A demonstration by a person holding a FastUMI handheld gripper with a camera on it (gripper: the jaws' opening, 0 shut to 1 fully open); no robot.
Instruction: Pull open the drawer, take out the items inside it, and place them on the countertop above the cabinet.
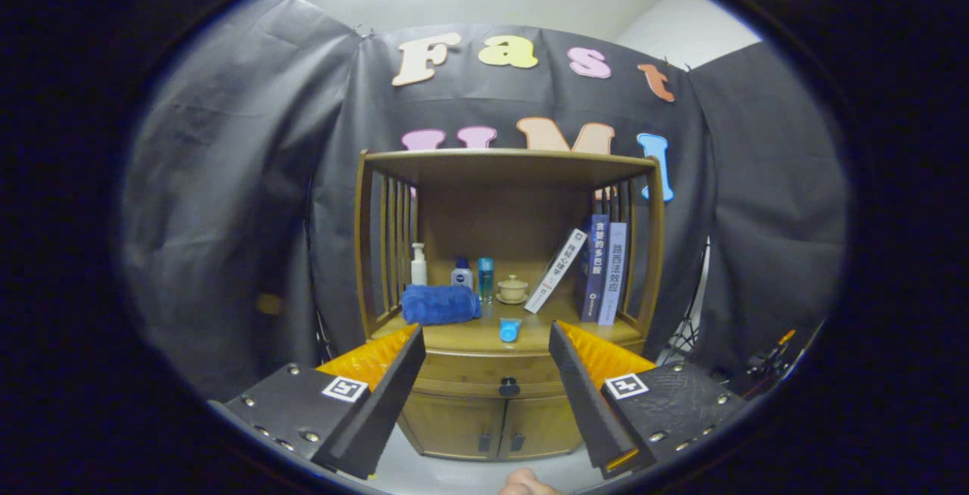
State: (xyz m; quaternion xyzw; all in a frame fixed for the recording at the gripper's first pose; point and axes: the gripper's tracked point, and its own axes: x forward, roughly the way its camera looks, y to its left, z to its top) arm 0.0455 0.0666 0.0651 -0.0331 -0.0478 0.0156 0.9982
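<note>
Wooden cabinet (pixel 500 404) stands straight ahead of me against the dark cloth wall, and my fingers (pixel 484 355) are spread wide with nothing between them — they hang well short of it. The drawer (pixel 462 374) sits shut just under the counter (pixel 469 332), its dark round knob (pixel 509 387) showing in the gap between my fingers. Below it are two small doors.

The counter is already crowded: a folded blue towel (pixel 440 303) to the left, a white pump bottle (pixel 419 265), a small blue-capped bottle (pixel 462 273) and a slim blue one (pixel 485 278) behind it, a little lidded pot (pixel 512 288) in the middle, books (pixel 602 268) leaning and standing to the right, and a small blue item (pixel 509 329) lying near the front edge, right above the knob.

My worry is the knob: it is small and round, so a grip that lands off-centre could slip off as I pull. A crooked pull might jam the drawer or rock the cabinet, and that blue item at the edge could roll off. Later, free room on the counter looks scarce — setting things down carelessly could topple the bottles.
</note>
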